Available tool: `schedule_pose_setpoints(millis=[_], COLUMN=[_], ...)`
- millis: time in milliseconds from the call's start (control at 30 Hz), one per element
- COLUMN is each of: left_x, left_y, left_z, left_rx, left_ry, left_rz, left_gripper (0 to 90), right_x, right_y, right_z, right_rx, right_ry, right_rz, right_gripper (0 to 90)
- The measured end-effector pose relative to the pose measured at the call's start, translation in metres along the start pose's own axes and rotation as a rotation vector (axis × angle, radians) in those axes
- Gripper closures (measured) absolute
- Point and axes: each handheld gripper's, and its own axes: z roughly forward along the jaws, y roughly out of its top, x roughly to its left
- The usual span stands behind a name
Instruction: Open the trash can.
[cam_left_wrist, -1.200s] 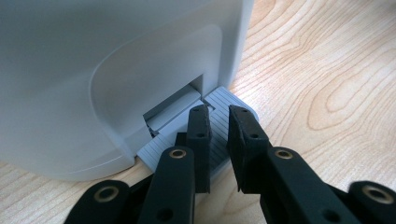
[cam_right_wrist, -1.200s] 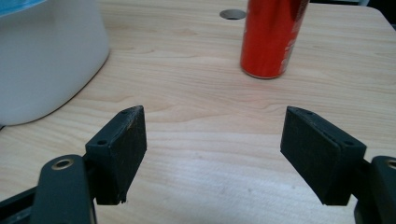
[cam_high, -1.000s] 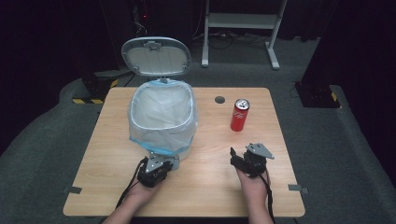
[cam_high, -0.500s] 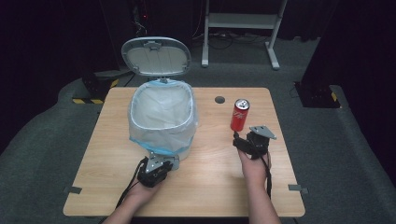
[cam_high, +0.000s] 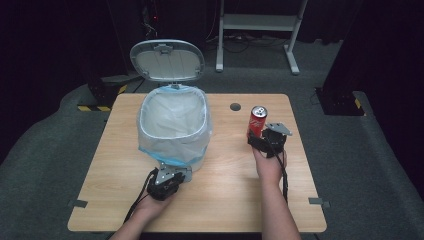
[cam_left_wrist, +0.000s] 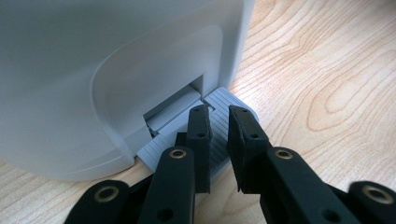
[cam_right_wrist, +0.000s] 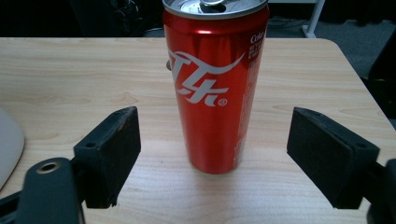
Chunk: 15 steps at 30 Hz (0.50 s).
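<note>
A white pedal bin (cam_high: 172, 125) with a pale liner stands at the table's left, its grey lid (cam_high: 167, 60) tipped up and back. My left gripper (cam_high: 172, 175) is at the bin's front foot. In the left gripper view its jaws (cam_left_wrist: 217, 112) are nearly together, nothing between them, and rest on the ribbed grey pedal (cam_left_wrist: 224, 100). A red drink can (cam_high: 258, 120) stands upright at the right. My right gripper (cam_high: 259, 140) is just in front of it. In the right gripper view the can (cam_right_wrist: 215, 88) sits between and slightly beyond my wide-open jaws (cam_right_wrist: 212, 121), touching neither.
The wooden table (cam_high: 225, 200) has a small round cable hole (cam_high: 235, 106) behind the can. Its right edge is close to the can. Dark carpet, a white desk frame (cam_high: 260, 30) and black equipment lie beyond the far edge.
My right gripper has moved forward and up the table to the can, which now stands between its open jaws. The left gripper and the bin have not moved.
</note>
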Motion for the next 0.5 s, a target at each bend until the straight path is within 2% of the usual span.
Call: schedule_pose_setpoints(millis=[100, 200, 300, 500], left_x=[0.0, 0.0, 0.0, -0.001], left_y=[0.0, 0.0, 0.0, 0.0], left_z=[0.0, 0.0, 0.0, 0.0], left_rx=[0.001, 0.001, 0.003, 0.005], left_ry=[0.003, 0.006, 0.004, 0.008], left_rz=[0.006, 0.008, 0.008, 0.008], left_gripper=[78.6, 78.6, 78.6, 78.6], right_x=[-0.003, -0.007, -0.005, -0.001], right_y=[0.001, 0.005, 0.011, 0.023], right_z=[0.004, 0.009, 0.013, 0.019], right_rx=[-0.013, 0.013, 0.007, -0.005], right_ry=[-0.007, -0.023, -0.025, -0.023], right_rz=[0.012, 0.019, -0.011, -0.018], right_gripper=[16.1, 14.6, 14.2, 14.3])
